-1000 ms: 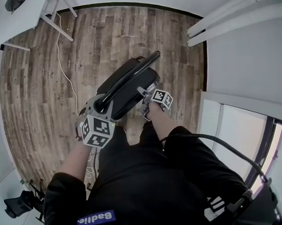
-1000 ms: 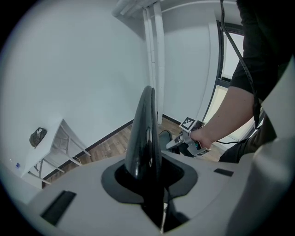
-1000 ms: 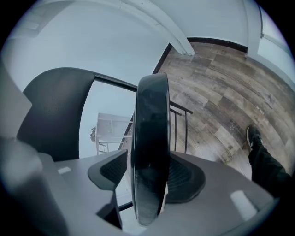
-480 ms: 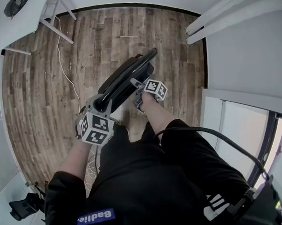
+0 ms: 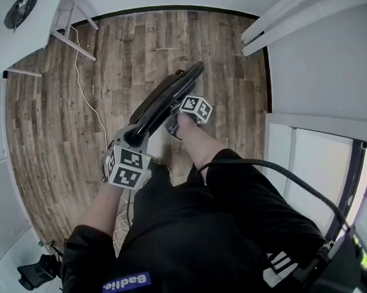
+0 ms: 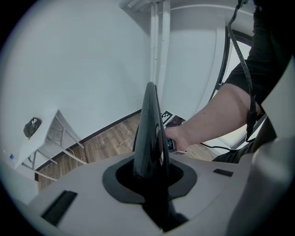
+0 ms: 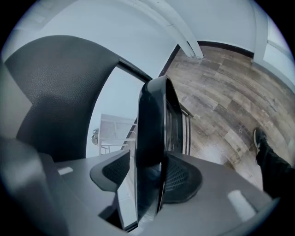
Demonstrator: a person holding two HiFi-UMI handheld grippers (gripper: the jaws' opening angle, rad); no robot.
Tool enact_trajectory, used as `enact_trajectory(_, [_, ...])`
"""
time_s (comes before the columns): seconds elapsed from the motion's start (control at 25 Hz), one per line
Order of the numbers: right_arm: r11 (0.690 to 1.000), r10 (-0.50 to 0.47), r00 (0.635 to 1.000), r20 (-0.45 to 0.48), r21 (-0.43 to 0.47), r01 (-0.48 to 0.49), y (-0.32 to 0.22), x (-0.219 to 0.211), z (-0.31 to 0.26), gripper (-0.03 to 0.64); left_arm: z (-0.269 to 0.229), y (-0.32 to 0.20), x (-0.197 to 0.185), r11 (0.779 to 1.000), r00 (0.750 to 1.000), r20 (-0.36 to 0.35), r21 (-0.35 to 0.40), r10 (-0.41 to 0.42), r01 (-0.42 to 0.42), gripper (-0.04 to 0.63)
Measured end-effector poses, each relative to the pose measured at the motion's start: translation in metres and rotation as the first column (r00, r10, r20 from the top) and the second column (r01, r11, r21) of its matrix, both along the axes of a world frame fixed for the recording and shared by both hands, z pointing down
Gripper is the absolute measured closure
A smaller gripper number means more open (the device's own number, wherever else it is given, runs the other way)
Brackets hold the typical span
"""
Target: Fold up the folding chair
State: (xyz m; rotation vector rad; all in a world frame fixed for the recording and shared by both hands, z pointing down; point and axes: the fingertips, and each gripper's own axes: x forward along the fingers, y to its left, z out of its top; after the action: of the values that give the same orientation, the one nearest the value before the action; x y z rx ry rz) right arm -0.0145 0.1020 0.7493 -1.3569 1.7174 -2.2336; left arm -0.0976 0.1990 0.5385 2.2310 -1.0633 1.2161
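Observation:
The black folding chair (image 5: 164, 101) stands on the wooden floor, its seat swung close to its back so it looks narrow from above. My left gripper (image 5: 132, 135) is shut on the chair's top rail (image 6: 150, 129), which fills the gap between its jaws; they have just been easing open slightly. My right gripper (image 5: 175, 121) holds the seat's edge (image 7: 152, 138), with a ribbed pad (image 7: 182, 177) against each side; its jaws have just been closing on it. In the left gripper view the left gripper (image 6: 150, 174) faces the person's right hand (image 6: 184, 136).
A white table (image 5: 20, 28) stands at the far left with a white cable (image 5: 87, 98) trailing over the floor. White wall and window frame (image 5: 314, 76) lie close on the right. A black cable (image 5: 282, 181) loops by the person's leg. A shoe (image 7: 259, 138) rests on the floor.
The right gripper has moved up and away with the seat, and the chair has closed flatter. The left gripper has stayed on the top rail.

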Motion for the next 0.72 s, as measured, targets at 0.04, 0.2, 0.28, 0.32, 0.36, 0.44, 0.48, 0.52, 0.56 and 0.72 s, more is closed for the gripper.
enact_trajectory(0.04, [1.0,0.001,1.0,-0.008,-0.002,-0.001,-0.002,-0.001,0.0,0.417,0.0,0.0,0.001,1.0,1.0,-0.004,-0.005,-0.007,0.007,0.523])
enact_trajectory(0.2, [1.0,-0.005,0.999,-0.032,0.001,0.005,-0.01,-0.001,-0.002,0.417,0.0,-0.003,0.005,0.999,0.999,-0.015,-0.024,-0.039,0.039,0.52])
enact_trajectory(0.28, [1.0,-0.013,0.998,-0.055,0.002,0.013,-0.016,-0.002,-0.002,0.417,0.0,-0.006,0.006,0.998,0.998,-0.021,-0.037,-0.051,0.05,0.518])
enact_trajectory(0.32, [1.0,-0.015,0.998,-0.067,0.002,0.015,-0.018,-0.003,-0.002,0.417,0.0,-0.008,0.006,0.998,0.998,-0.024,-0.041,-0.052,0.051,0.519])
enact_trajectory(0.36, [1.0,-0.014,0.997,-0.076,0.003,0.014,-0.021,-0.005,-0.001,0.417,0.0,-0.008,0.007,0.998,0.998,-0.026,-0.045,-0.051,0.05,0.518])
enact_trajectory(0.44, [1.0,-0.009,0.996,-0.084,0.002,0.009,-0.026,-0.009,-0.001,0.417,0.001,-0.008,0.009,0.998,0.999,-0.025,-0.048,-0.043,0.042,0.518])
enact_trajectory(0.48, [1.0,-0.008,0.996,-0.087,0.001,0.008,-0.028,-0.01,-0.001,0.417,0.001,-0.008,0.01,0.998,0.999,-0.024,-0.048,-0.042,0.041,0.517])
enact_trajectory(0.52, [1.0,-0.007,0.996,-0.092,0.001,0.007,-0.031,-0.011,-0.001,0.417,0.001,-0.008,0.01,0.998,0.999,-0.023,-0.048,-0.044,0.043,0.517])
enact_trajectory(0.56, [1.0,-0.008,0.995,-0.097,0.002,0.008,-0.033,-0.012,0.0,0.417,0.0,-0.01,0.009,0.998,0.999,-0.024,-0.049,-0.047,0.046,0.517])
enact_trajectory(0.72, [1.0,-0.01,0.995,-0.099,0.005,0.011,-0.038,-0.016,-0.003,0.417,-0.001,-0.016,0.005,0.998,0.998,-0.032,-0.041,-0.054,0.053,0.517])
